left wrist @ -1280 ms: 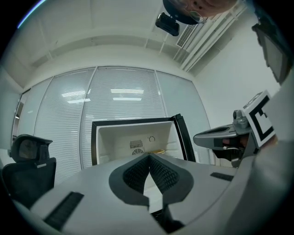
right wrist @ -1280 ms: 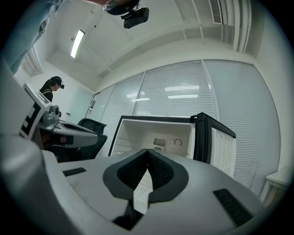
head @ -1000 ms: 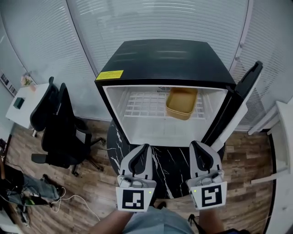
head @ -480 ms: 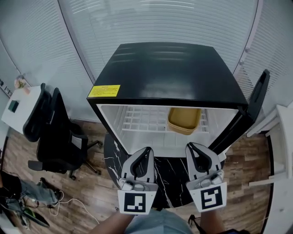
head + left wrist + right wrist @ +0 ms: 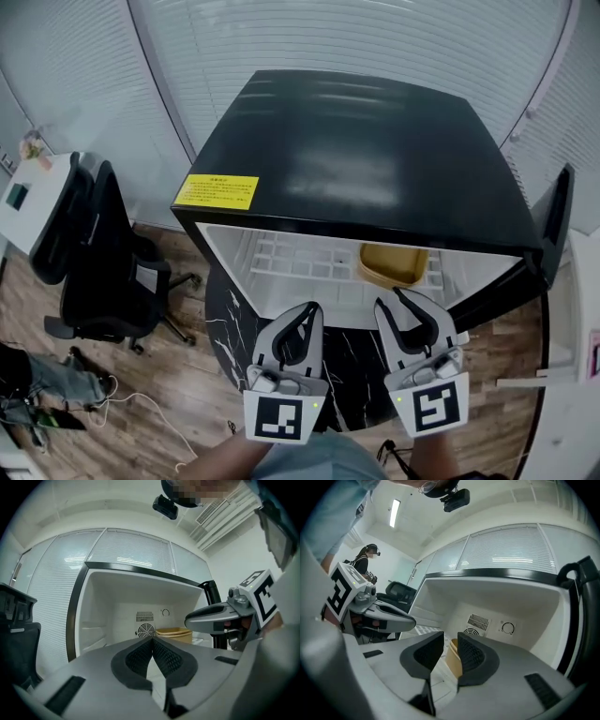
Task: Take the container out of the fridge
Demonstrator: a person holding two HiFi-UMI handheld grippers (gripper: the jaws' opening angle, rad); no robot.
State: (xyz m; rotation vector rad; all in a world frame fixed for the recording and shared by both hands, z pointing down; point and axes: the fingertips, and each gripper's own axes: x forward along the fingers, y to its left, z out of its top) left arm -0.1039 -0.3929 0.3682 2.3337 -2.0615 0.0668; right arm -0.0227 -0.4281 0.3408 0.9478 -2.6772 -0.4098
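A tan container (image 5: 394,264) sits on the white wire shelf (image 5: 291,258) inside the open black fridge (image 5: 356,159), toward its right side. Both grippers hover side by side just in front of the fridge opening, short of the shelf. My left gripper (image 5: 307,308) is shut with nothing in it; its pads meet in the left gripper view (image 5: 152,640), where the container (image 5: 173,633) shows deep inside. My right gripper (image 5: 401,300) is opening. A gap shows between its pads (image 5: 450,641) with nothing in it, and the container (image 5: 453,660) lies beyond.
The fridge door (image 5: 555,220) stands open at the right. The fridge rests on a round black marble table (image 5: 347,361). A black office chair (image 5: 94,253) and a white desk (image 5: 23,197) stand at the left on the wooden floor. A person (image 5: 365,559) stands far off.
The view has risen over the fridge top, so less of the interior shows. Both grippers sit closer to the opening. The right jaws have parted from shut.
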